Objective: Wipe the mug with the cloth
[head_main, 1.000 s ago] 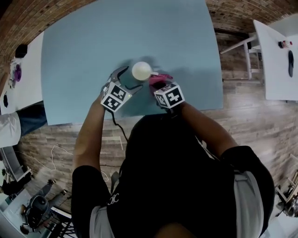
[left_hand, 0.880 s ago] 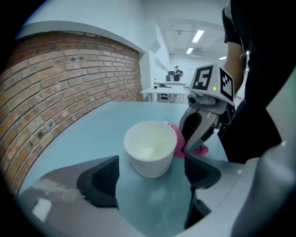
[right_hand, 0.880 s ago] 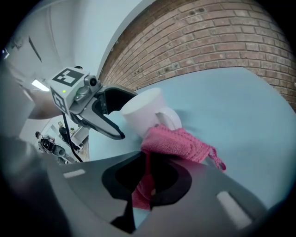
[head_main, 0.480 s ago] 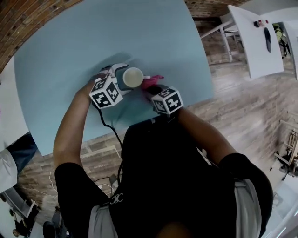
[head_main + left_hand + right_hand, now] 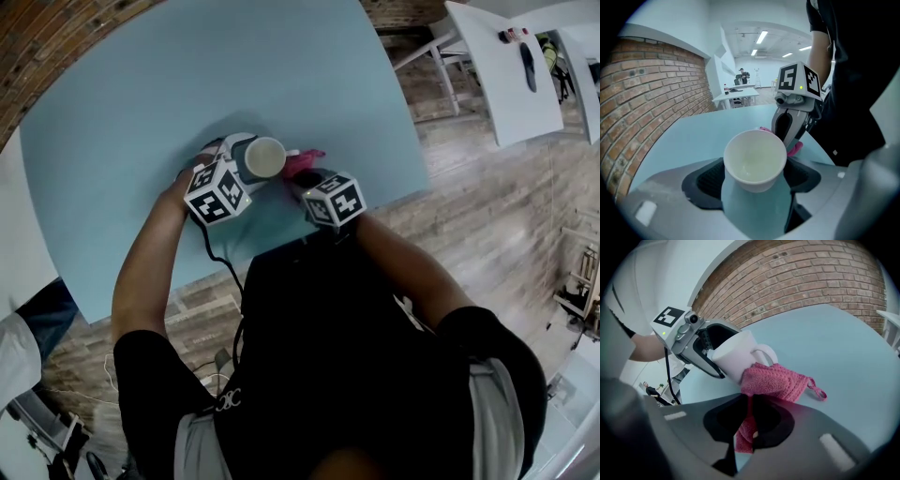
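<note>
Left gripper point(image 5: 242, 157): I have its jaws closing round the mug point(image 5: 754, 161), one pad on either side of the wall and, as far as I can judge, already pressing on it, so the mug cannot slide while it is rubbed.
Mug position: near my edge of the blue table point(image 5: 187, 66), mouth open and empty, handle point(image 5: 765, 355) turned towards my right side.
Right gripper point(image 5: 749, 420): clenched on a fold of the pink cloth point(image 5: 776, 380), which is pinched in the jaws.
Cloth placement: the free part spreads forward and lies against the mug's side just below the handle, its loop trailing on the table.
Reason for the split: one gripper steadies, the other wipes.
Stage, in my judgement: wiping is just starting.
</note>
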Motion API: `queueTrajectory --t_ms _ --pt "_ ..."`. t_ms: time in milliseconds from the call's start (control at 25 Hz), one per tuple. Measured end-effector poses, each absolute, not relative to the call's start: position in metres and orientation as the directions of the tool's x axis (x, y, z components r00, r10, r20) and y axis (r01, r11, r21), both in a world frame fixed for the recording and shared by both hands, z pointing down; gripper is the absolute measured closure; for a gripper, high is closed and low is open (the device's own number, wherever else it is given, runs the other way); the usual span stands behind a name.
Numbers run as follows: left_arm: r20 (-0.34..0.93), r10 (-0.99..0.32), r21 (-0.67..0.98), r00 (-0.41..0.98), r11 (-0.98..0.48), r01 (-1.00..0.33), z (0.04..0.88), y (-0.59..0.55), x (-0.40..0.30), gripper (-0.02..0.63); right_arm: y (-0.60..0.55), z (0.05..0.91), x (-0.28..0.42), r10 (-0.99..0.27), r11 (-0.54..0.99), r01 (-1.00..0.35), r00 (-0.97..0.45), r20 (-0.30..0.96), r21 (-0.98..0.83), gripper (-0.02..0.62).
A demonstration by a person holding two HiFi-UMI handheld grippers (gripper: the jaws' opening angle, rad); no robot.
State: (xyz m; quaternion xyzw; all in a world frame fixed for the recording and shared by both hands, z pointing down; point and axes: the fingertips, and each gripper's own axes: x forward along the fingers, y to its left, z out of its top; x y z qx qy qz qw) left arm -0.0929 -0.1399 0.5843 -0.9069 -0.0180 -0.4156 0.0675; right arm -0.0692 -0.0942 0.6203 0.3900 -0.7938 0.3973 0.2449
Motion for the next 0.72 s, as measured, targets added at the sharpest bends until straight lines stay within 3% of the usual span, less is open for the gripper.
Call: queueTrajectory --t_ms 160,280,440,720 --pt "0.757 -0.114 -0.108 0.644 -0.993 -0.05 0.585 -0.13 -0.102 0.192 -0.092 0.618 -0.075 -0.386 0.469 -0.805 -0.557 0.736 -0.363 0.552" --pt "0.769 -0.184 -0.111 0.612 -0.982 -0.155 0.587 -0.124 -0.106 0.193 -0.094 0.612 -0.076 -0.39 0.651 -0.749 -0.472 0.79 -0.126 0.552" --pt "0.79 -0.264 -0.095 0.554 -0.944 -0.315 0.592 -0.124 -0.104 0.192 -0.1 0.599 -0.071 -0.459 0.811 -0.556 -0.408 0.789 0.184 0.552" --pt "0.797 -0.359 -0.071 0.486 -0.855 -0.514 0.598 -0.124 -0.1 0.192 -0.081 0.6 -0.077 -0.385 0.909 -0.354 -0.517 0.765 0.219 0.552"
